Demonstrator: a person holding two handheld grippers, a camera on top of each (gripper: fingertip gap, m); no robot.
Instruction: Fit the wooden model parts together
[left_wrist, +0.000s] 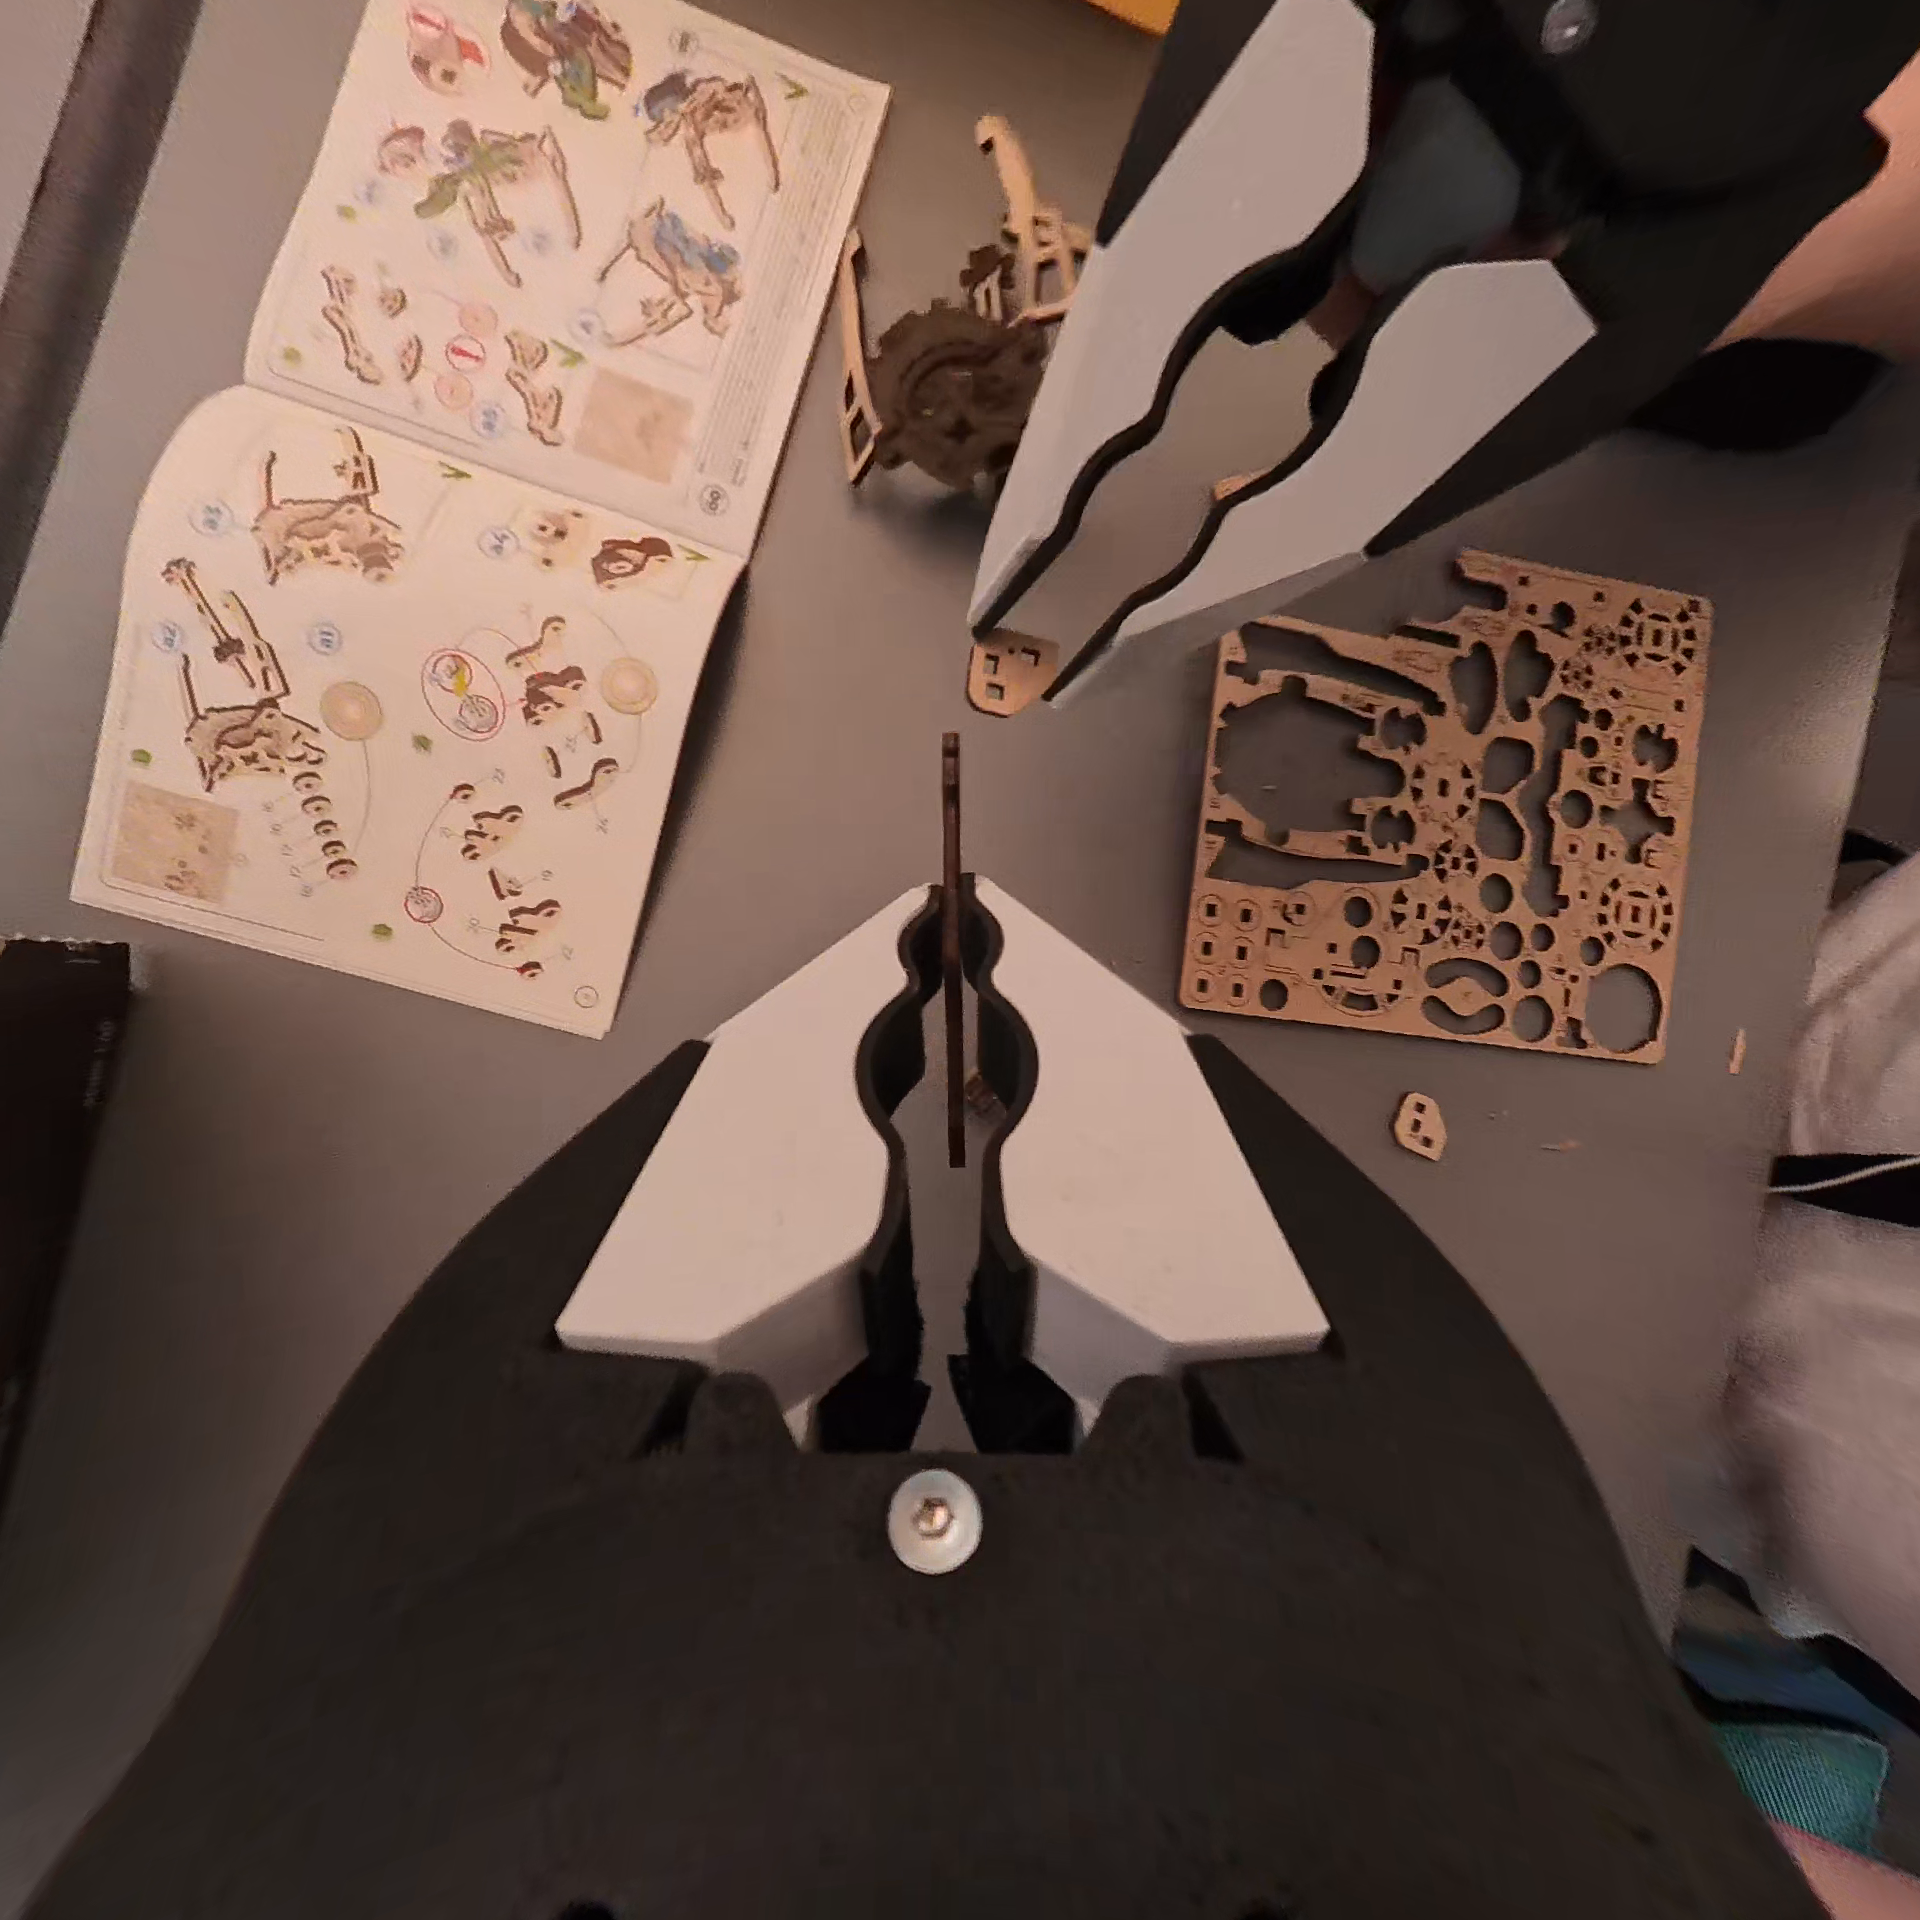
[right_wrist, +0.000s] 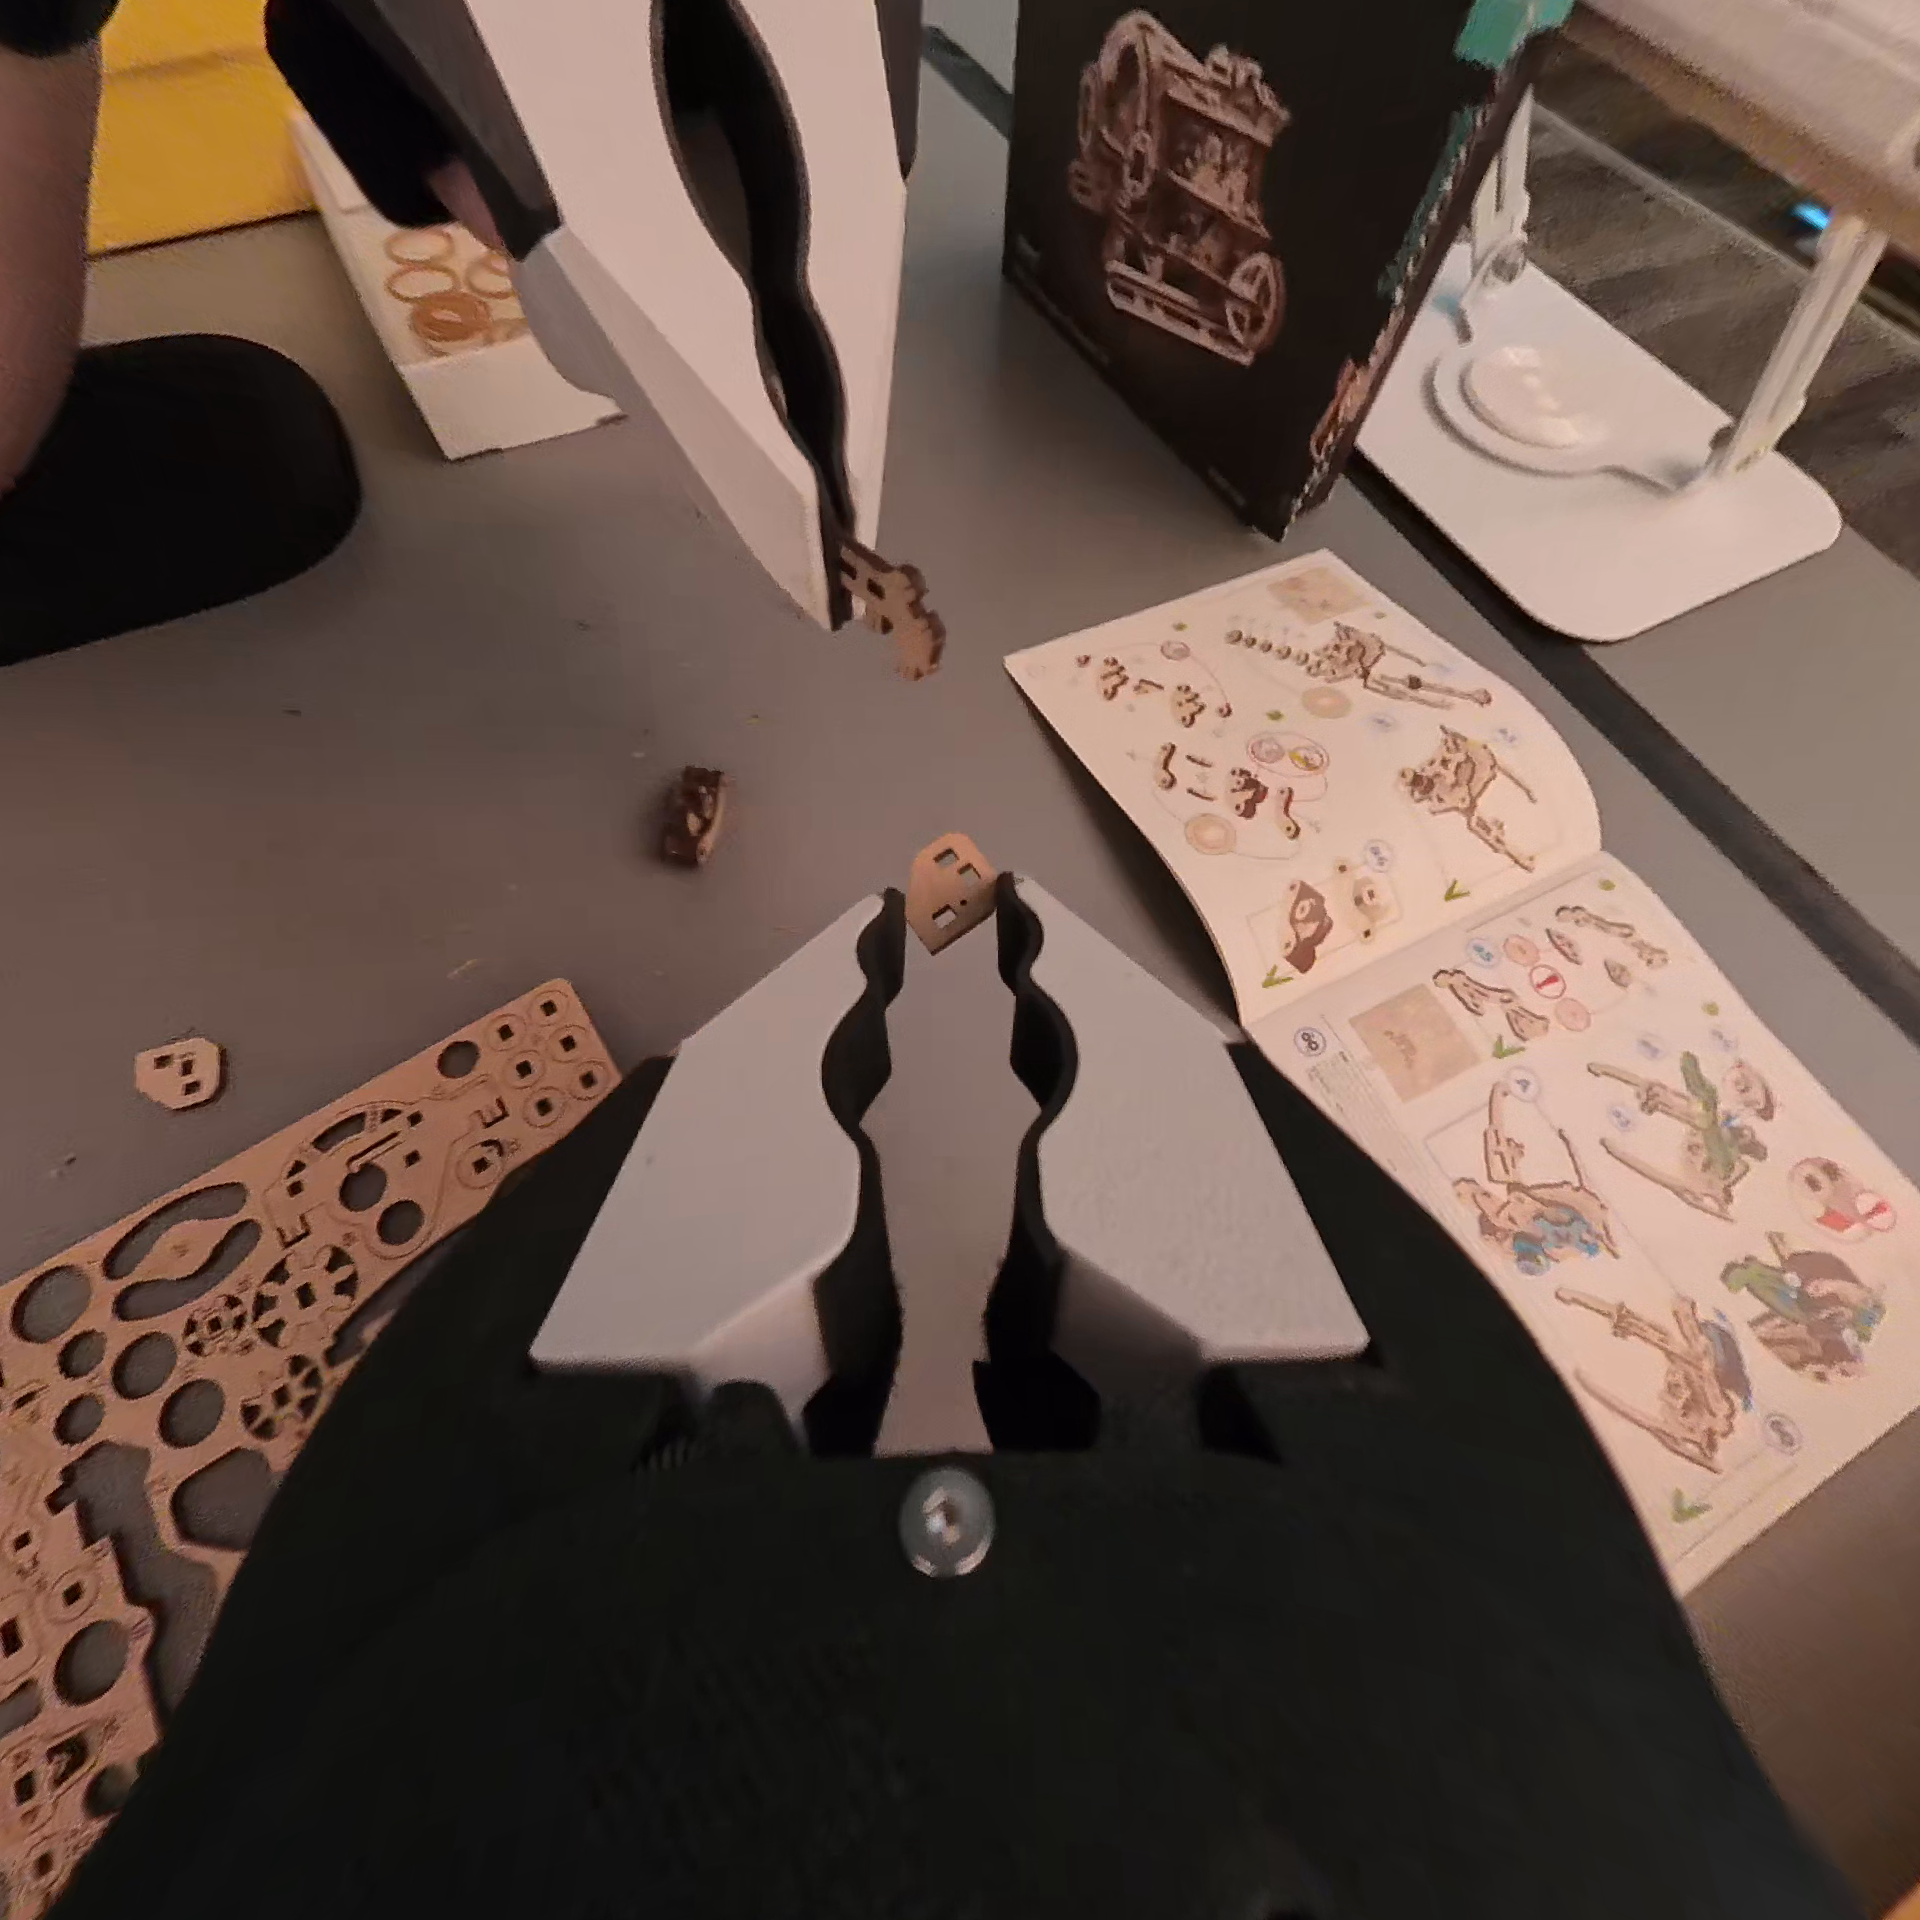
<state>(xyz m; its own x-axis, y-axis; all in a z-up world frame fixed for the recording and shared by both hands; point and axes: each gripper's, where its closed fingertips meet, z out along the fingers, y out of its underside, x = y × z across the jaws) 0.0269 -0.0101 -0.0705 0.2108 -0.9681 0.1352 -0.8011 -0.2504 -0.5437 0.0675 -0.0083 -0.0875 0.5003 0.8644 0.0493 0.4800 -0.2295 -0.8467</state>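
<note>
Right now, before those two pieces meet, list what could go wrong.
1. The left gripper pinches the thin notched strip only at its end, so side pressure could twist or snap it.
2. The right gripper holds the small slotted plate by its tips alone; it may pivot or drop.

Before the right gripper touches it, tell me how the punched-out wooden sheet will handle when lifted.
The wooden sheet is thin and mostly cut-outs, so probably light. The narrow bridges between holes look fragile; gripped at one edge it may flex or snap. It lies flat on the table, so getting a finger under it could be awkward.
</note>
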